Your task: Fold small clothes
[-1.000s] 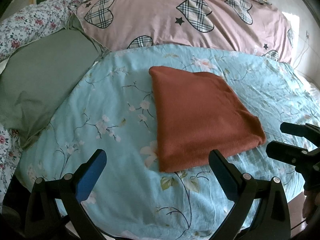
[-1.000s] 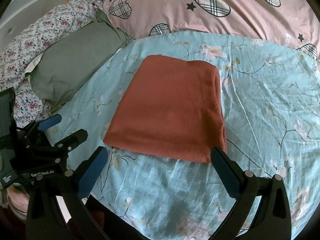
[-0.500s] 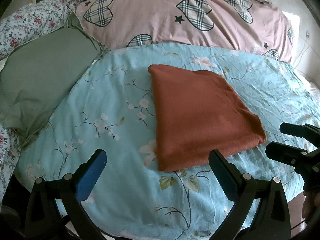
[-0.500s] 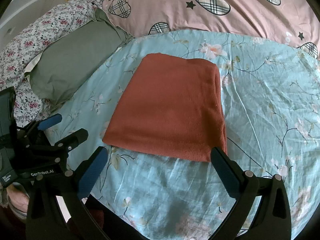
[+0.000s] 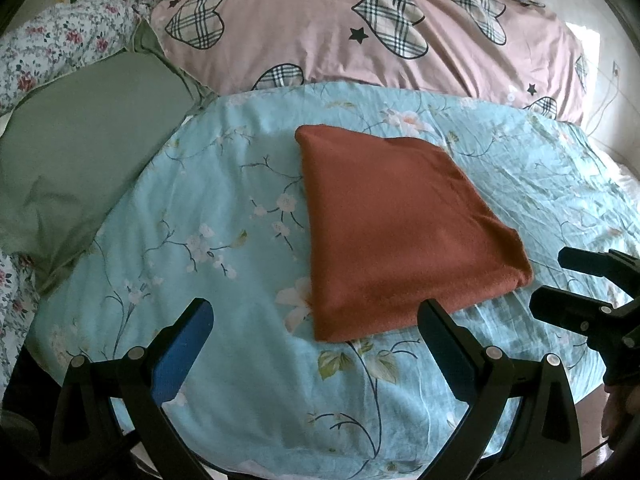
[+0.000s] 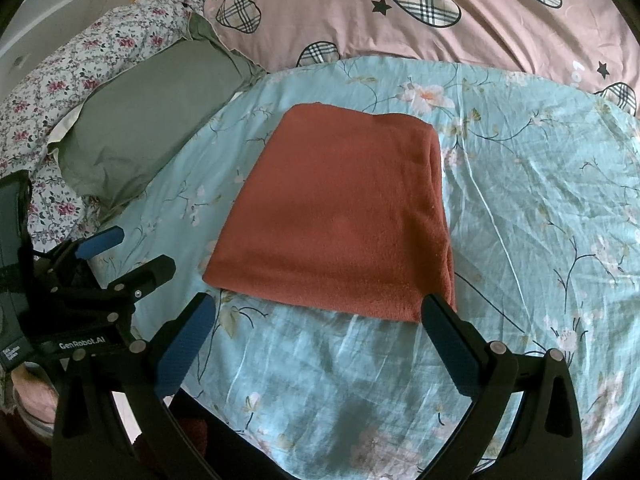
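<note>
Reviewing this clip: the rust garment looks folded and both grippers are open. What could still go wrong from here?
The rust garment has thick stacked layers along its right edge; a pinch by the right gripper may catch only the top layer and unfold it. The soft blue floral sheet is wrinkled, so the left gripper might grab sheet along with cloth.

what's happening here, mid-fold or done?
Looks done or between folds. A rust-red garment lies folded into a flat rectangle on the light blue floral sheet. A person holds both handheld grippers near the bed's front edge; the left gripper and right gripper are both open and empty, neither gripping the cloth. A green pillow and a pink heart-print pillow sit behind.
</note>
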`<action>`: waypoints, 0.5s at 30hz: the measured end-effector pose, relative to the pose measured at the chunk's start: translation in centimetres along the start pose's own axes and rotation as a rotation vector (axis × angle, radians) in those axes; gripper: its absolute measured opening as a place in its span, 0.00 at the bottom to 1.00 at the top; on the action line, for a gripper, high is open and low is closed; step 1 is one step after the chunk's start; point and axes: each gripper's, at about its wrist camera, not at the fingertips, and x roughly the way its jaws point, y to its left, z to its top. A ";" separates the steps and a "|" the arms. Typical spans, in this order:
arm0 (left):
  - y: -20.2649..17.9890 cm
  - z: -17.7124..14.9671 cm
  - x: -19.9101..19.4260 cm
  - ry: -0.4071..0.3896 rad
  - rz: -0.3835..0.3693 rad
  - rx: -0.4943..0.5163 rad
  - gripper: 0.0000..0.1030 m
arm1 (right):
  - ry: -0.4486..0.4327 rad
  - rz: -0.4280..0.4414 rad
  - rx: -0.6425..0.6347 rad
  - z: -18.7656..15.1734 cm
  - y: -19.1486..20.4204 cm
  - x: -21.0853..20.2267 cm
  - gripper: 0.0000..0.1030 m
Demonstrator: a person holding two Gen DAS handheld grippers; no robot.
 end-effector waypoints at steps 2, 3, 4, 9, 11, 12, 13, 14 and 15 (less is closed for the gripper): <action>0.0 0.0 0.0 0.002 -0.004 -0.001 0.99 | 0.000 0.000 0.000 0.0 0.0 0.0 0.99; 0.0 0.0 0.2 0.002 -0.004 -0.001 0.99 | -0.001 -0.001 0.000 0.0 0.0 0.0 0.99; 0.0 0.0 0.2 0.002 -0.003 -0.001 0.99 | 0.000 -0.001 0.000 0.1 0.0 0.0 0.99; 0.0 0.0 0.2 0.004 -0.004 -0.001 0.99 | 0.006 0.000 0.001 -0.2 -0.2 0.3 0.99; -0.1 0.0 0.3 0.006 -0.005 -0.001 0.99 | 0.006 0.000 0.001 -0.2 -0.2 0.4 0.99; 0.0 0.0 0.3 0.006 -0.005 -0.001 0.99 | 0.006 0.001 0.001 -0.2 -0.2 0.4 0.99; 0.0 0.0 0.3 0.006 -0.006 0.000 0.99 | 0.006 0.001 0.002 -0.2 -0.2 0.4 0.99; -0.1 0.0 0.3 0.007 -0.006 0.001 0.99 | 0.006 0.002 0.003 -0.3 -0.3 0.4 0.99; 0.0 0.0 0.5 0.007 -0.007 0.002 0.99 | 0.006 0.001 0.002 -0.2 -0.2 0.4 0.99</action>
